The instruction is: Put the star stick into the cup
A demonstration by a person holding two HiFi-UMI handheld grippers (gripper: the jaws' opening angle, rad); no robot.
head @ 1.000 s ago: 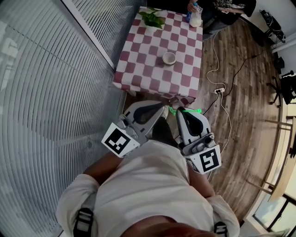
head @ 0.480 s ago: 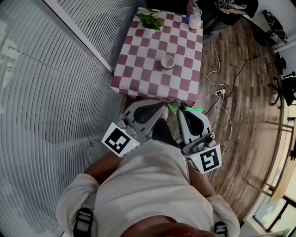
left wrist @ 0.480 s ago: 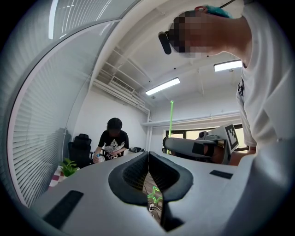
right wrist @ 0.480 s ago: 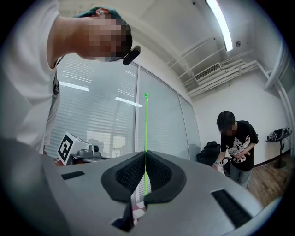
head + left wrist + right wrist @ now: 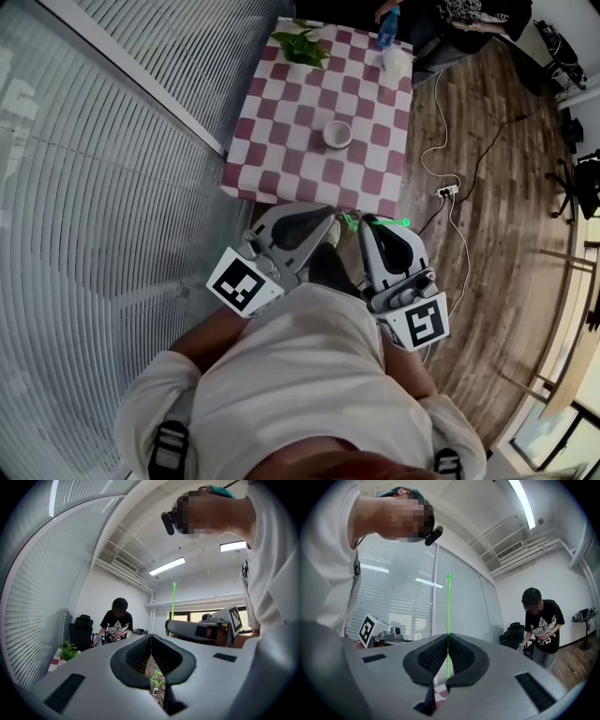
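Observation:
The green star stick (image 5: 448,606) stands upright in my right gripper (image 5: 447,637), whose jaws are shut on its thin shaft. In the head view the right gripper (image 5: 367,225) is just short of the table's near edge, with the stick's star (image 5: 349,223) beside its tip. My left gripper (image 5: 330,228) is next to it, shut and empty. The left gripper view shows its pads closed together (image 5: 151,637) and the star (image 5: 157,682) below them. The white cup (image 5: 337,135) stands upright in the middle of the red-and-white checkered table (image 5: 281,141), ahead of both grippers.
A potted plant (image 5: 300,45) sits at the table's far left corner. A person at the far end holds a blue bottle (image 5: 388,25) near a white jug (image 5: 397,62). A glass wall with blinds (image 5: 112,187) runs along the left. A power strip and cables (image 5: 441,187) lie on the wooden floor to the right.
Both grippers have been carried level toward the table, so the table and cup sit lower and nearer in the head view. The person at the far end has lifted the bottle.

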